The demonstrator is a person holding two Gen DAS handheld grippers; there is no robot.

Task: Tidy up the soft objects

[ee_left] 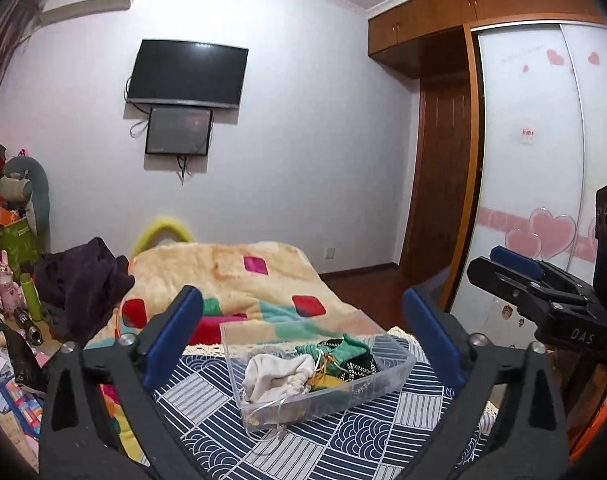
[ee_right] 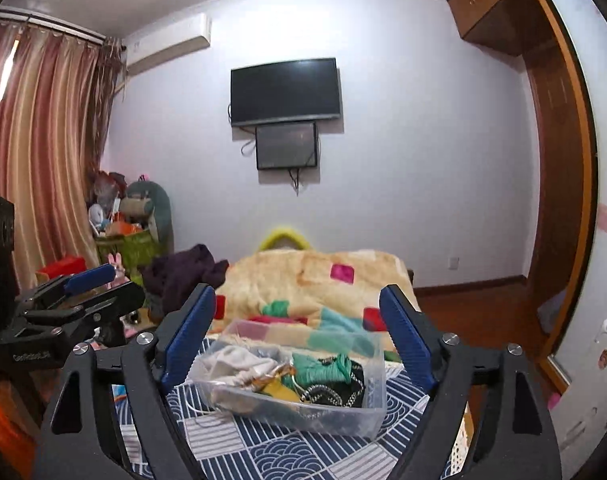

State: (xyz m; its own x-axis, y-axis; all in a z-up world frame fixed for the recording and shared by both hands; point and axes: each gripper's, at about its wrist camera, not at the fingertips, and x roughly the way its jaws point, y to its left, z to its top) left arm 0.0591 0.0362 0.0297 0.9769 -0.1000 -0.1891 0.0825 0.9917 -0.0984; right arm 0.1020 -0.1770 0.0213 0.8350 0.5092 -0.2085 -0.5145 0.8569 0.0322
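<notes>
A clear plastic box (ee_left: 387, 384) (ee_right: 377, 364) stands on a blue-and-white patterned cloth (ee_left: 343, 436) (ee_right: 279, 452). It holds a cream cloth pouch (ee_left: 275, 374) (ee_right: 239, 360), a green knitted piece (ee_left: 343, 348) (ee_right: 323, 370) and a dark item with a chain (ee_right: 343, 388). My left gripper (ee_left: 303, 320) is open and empty, held above and in front of the box. My right gripper (ee_right: 297, 312) is open and empty, also above the box. The right gripper shows at the right of the left wrist view (ee_left: 515, 268); the left gripper shows at the left of the right wrist view (ee_right: 91, 280).
Behind the box lies a cream blanket (ee_left: 231, 276) (ee_right: 323, 276) with coloured squares, and a dark purple garment (ee_left: 83, 280) (ee_right: 183, 272) to its left. Cluttered items and plush toys (ee_left: 11, 240) (ee_right: 127, 220) fill the left. A wardrobe (ee_left: 531, 160) stands right.
</notes>
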